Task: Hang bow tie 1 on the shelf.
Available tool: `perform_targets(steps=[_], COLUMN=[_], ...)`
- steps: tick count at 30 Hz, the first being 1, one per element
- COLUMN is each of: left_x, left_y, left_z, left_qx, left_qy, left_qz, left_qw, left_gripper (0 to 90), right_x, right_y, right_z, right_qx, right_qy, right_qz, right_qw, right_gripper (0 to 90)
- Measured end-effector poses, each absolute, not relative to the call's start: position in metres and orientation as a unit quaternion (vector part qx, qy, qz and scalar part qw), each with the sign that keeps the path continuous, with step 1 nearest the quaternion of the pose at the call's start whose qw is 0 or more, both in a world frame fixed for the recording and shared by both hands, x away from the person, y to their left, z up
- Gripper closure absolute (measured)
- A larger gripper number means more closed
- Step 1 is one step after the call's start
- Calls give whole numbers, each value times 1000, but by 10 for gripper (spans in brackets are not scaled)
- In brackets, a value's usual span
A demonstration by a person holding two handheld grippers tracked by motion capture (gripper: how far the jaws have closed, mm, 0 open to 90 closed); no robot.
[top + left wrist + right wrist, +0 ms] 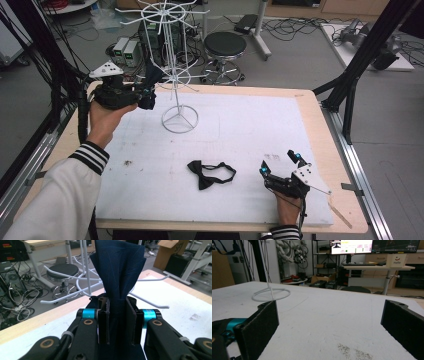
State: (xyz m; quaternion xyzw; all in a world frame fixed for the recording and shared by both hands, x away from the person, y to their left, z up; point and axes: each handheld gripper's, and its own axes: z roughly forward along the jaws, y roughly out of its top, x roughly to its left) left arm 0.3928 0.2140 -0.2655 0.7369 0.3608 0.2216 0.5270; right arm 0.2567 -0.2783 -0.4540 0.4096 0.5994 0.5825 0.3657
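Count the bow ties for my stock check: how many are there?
2: a black bow tie lying on the white mat, and a navy bow tie clamped in the left gripper beside the white wire rack.

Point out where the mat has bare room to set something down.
Bare: the mat right of the rack, and its near-left corner before the bow tie. Crowded: the far-left corner, where the left gripper holds a navy bow tie by the rack's arms.

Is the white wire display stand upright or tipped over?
Upright: the white wire display stand rests its round base flat on the white table mat, pole vertical.
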Motion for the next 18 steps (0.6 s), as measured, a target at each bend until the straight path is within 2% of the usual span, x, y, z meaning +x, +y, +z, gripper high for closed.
perform_targets(steps=[8,13,18], left_x=[394,393,392], left_y=[210,209,210], left_z=[-267,-266,-265], left_qx=[742,733,728], left_qy=[362,373,366], left_qz=[217,218,219], left_qw=[521,526,536], left_gripper=[734,625,453], right_x=[257,257,257], right_y=[-278,-278,-278], right_z=[-454,-454,-454], right_qx=[408,408,408], right_qy=[600,600,599], right_qz=[582,582,582], right_qw=[367,367,367], right_gripper=[7,7,6])
